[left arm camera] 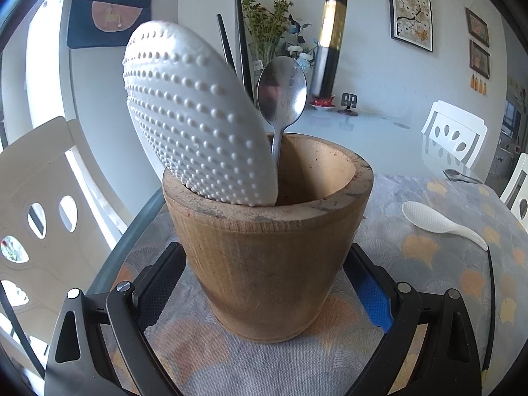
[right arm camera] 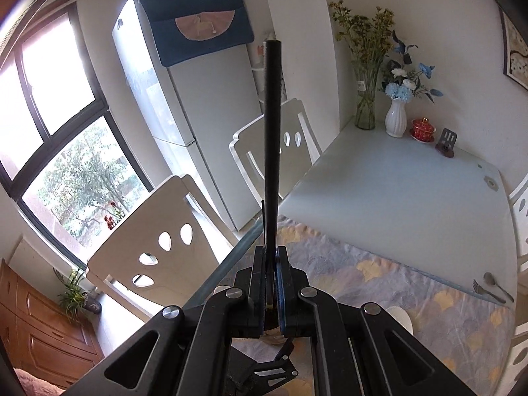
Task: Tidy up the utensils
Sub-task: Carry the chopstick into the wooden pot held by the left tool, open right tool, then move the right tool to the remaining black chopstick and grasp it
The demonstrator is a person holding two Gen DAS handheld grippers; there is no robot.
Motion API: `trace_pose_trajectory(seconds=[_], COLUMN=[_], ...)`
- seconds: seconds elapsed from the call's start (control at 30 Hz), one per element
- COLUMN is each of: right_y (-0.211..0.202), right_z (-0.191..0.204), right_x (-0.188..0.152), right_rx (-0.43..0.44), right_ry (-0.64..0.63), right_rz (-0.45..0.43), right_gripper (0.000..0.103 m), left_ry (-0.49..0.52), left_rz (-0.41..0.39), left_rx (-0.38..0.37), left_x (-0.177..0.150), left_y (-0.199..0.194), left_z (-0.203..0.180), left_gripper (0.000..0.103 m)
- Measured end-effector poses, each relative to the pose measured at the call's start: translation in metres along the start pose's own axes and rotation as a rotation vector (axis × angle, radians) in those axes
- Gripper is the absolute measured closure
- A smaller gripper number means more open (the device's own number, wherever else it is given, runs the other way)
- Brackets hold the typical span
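The right gripper [right arm camera: 271,274] was clenched on a black chopstick [right arm camera: 272,138], a light, stiff, slick stick best pinched near its thick end. The left gripper [left arm camera: 264,292] gripped the heavy wooden cup [left arm camera: 267,247], which held one rice paddle [left arm camera: 194,125], one spoon [left arm camera: 282,89] and two chopsticks [left arm camera: 236,49]. Right of the cup lay another paddle [left arm camera: 439,219].

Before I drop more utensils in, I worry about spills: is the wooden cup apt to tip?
Probably not easily. The wooden cup has thick walls, so it likely sits heavy. Its base is narrower than its rim, and the white rice paddle leans high to one side, so a hard sideways knock might rock it.
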State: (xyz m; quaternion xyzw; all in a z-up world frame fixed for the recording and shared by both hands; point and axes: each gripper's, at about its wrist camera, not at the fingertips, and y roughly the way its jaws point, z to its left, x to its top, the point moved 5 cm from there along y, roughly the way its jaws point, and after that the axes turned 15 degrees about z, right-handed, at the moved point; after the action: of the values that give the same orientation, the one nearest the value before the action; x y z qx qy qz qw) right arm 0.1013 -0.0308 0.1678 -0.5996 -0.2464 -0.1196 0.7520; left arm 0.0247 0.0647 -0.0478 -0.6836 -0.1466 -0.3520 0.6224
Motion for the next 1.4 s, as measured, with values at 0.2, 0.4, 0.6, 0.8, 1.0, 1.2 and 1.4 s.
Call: trace_pose_trajectory(seconds=[0.2,0.4,0.6,0.8,1.0,1.2,1.4], right_y=[0.006,0.01,0.024,0.014,0.009,0.008,0.016], right_z=[0.003,0.006,0.006,-0.004,-0.027,-0.073,-0.128], right_x=[-0.001,0.0,-0.002,-0.002,-0.008,-0.029,-0.064], right_rx=[0.007,-0.008,-0.005,0.023,0.021,0.066,0.067], right_ry=[-0.003,-0.017,-0.013,0.052,0.131,0.318,0.54], right_rz=[0.023,0.051,0.129,0.087,0.089,0.108,0.16], right_gripper=[0.098,0.098,0.059,0.036,0.036,0.036,0.036], left_ry=[0.0,0.0,0.001,0.0,-0.001,-0.002,-0.002], left_rz=[-0.001,-0.001,0.0,0.001,0.001,0.002,0.003], left_rx=[0.0,0.001,0.003,0.003,0.002,0.0,-0.001], left_x=[0.0,0.0,0.0,0.0,0.0,0.0,0.0], left_y=[0.0,0.0,-0.001,-0.001,-0.001,-0.001,0.0], left_z=[0.0,0.0,-0.001,-0.001,-0.001,0.0,0.0], left_gripper=[0.007,0.007,0.007,0.007,0.007,0.006,0.006])
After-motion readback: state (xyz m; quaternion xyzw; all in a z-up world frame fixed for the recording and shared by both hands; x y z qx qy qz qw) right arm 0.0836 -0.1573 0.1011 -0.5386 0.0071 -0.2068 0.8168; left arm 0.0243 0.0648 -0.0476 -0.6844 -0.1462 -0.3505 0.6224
